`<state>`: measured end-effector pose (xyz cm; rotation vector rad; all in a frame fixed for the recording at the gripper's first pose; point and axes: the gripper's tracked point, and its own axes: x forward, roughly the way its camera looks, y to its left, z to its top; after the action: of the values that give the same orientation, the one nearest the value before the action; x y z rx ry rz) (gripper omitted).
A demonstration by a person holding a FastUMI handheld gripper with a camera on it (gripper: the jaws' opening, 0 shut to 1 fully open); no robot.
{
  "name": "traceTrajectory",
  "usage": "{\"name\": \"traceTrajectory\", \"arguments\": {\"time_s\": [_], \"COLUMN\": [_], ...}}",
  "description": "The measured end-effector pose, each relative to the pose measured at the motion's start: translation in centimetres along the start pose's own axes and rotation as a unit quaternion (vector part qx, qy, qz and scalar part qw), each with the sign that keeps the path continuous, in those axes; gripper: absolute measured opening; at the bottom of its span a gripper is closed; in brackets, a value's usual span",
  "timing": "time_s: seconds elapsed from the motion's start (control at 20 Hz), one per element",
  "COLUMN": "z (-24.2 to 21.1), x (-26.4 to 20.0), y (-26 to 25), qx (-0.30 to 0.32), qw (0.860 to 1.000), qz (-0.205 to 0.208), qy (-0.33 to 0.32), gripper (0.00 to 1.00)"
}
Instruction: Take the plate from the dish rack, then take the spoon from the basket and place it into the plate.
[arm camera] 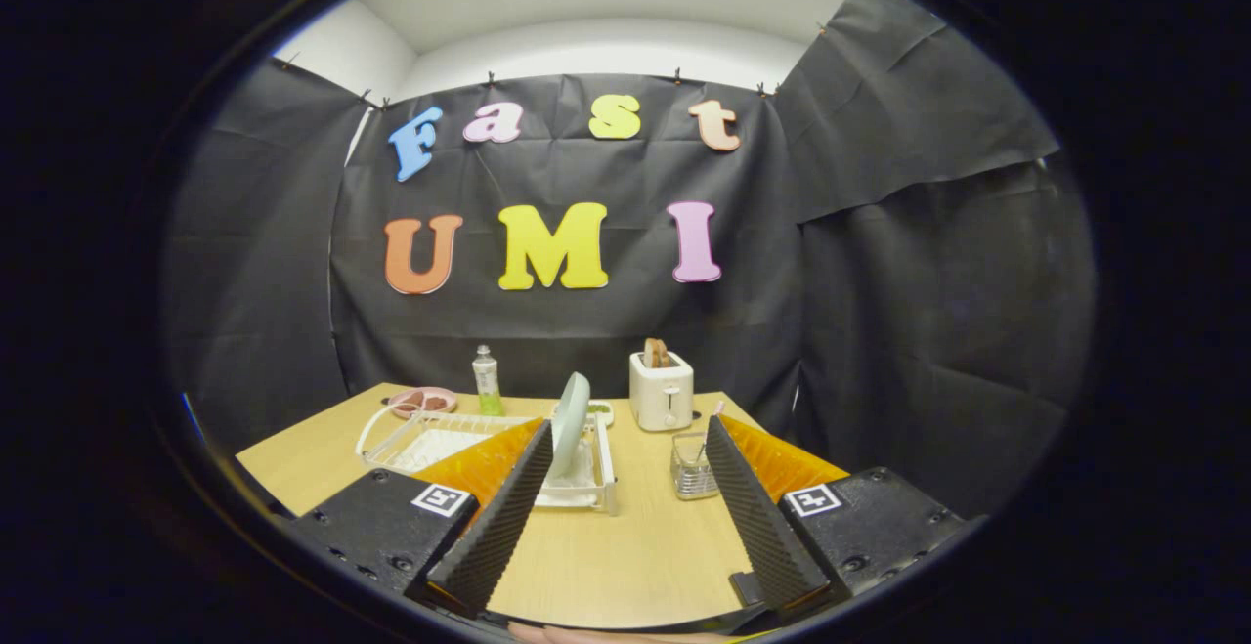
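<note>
A pale green plate [571,421] stands on edge in the white dish rack [459,444] on the wooden table, just beyond my left finger. A small wire basket [693,465] sits to the right of the rack, close to my right finger, with a thin spoon handle [711,426] sticking up from it. My gripper [625,444] is open, held back from both, with bare tabletop between its fingers.
A white toaster [662,391] with toast stands behind the basket. A small green bottle [486,382] and a pink dish [424,400] sit at the back behind the rack. The wooden table [625,546] has bare surface near me.
</note>
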<state>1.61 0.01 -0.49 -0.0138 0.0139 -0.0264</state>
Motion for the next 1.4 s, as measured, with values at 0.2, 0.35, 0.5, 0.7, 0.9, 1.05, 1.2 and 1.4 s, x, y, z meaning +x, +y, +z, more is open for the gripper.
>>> {"name": "traceTrajectory", "arguments": {"time_s": [0.2,0.35,0.5,0.7,0.9,1.05,1.2,1.4], "z": [0.9,2.4,3.8,4.1,2.9,2.2,0.9,-1.0], "x": [2.6,5.6,9.9,16.9,23.3,26.4,29.1,31.0], "y": [1.4,2.2,3.4,5.5,8.1,10.0,9.7,10.6], "qx": [-0.008,-0.008,-0.023,-0.051,-0.087,-0.137,-0.173,-0.171], "qw": [1.000,1.000,0.998,0.988,0.963,0.940,0.915,0.886], "qz": [0.008,0.006,0.010,0.027,0.043,0.056,0.013,0.018], "qy": [0.016,0.029,0.059,0.145,0.253,0.307,0.363,0.430], "gripper": [1.00,1.00,1.00,1.00,1.00,1.00,0.97,0.88]}}
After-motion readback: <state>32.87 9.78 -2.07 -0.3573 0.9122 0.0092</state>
